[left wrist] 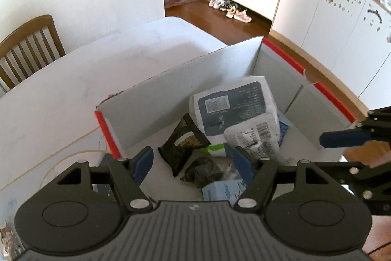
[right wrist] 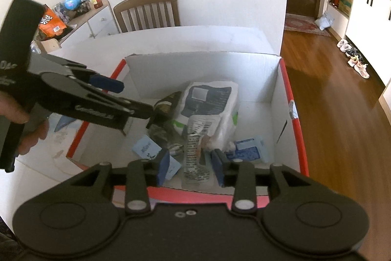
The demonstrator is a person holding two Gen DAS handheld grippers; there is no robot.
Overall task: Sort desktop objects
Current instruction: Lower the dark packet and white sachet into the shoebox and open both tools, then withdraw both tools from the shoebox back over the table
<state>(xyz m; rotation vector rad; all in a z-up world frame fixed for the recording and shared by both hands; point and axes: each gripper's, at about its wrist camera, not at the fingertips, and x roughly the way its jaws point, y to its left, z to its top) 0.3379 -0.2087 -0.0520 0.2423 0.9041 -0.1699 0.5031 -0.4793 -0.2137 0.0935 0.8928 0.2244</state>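
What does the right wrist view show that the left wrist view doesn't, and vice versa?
Right wrist only: the hand on the left gripper, an orange snack bag on a side shelf.
Left wrist only: sticker-covered white cabinets, and a cable on the table.
Both: the red-edged white box of packets, the big white pouch, a wooden chair, shoes, both grippers open.

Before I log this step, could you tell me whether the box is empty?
Not empty: the box holds a white pack and other packets.
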